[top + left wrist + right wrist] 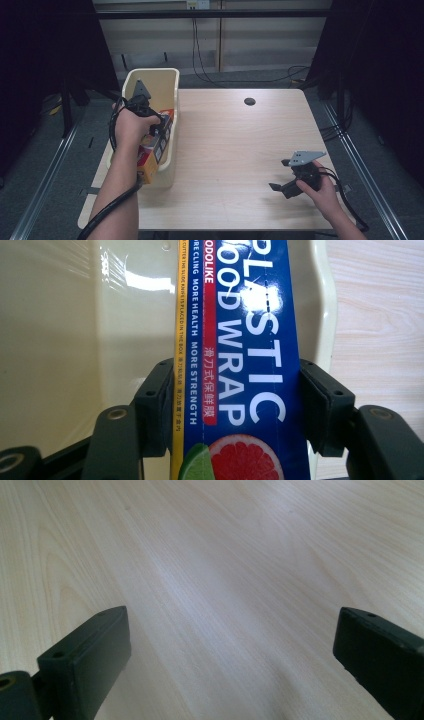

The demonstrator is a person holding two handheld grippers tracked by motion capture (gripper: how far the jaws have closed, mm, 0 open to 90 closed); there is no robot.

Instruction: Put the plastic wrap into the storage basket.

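- Left hand-held gripper (227, 400): jaws pressed against the two long sides of a plastic wrap box (240, 355), one pad on each flank, with no gap visible at either contact. The grip sits toward one end of the box, near the printed grapefruit picture
- Box position: it lies partly inside the cream bin (165, 82) at the counter's left edge. In the high view the box (152, 155) runs lengthwise along the bin's right wall, its near end at the bin's near end
- Judgement on placement: the box is long and narrow, so holding it across the narrow width lets it be guided along the length of the bin; whether it is going in or coming out cannot be told
- Right hand-held gripper (281, 187): jaws spread wide, holding nothing and touching nothing; it is low over the counter (215, 580) near the near right corner, well apart from the bin. Bare wood shows between its jaws
- Judgement: the right hand appears parked clear of the work on the left
- Other items: a small dark round mark (249, 101) near the counter's far edge
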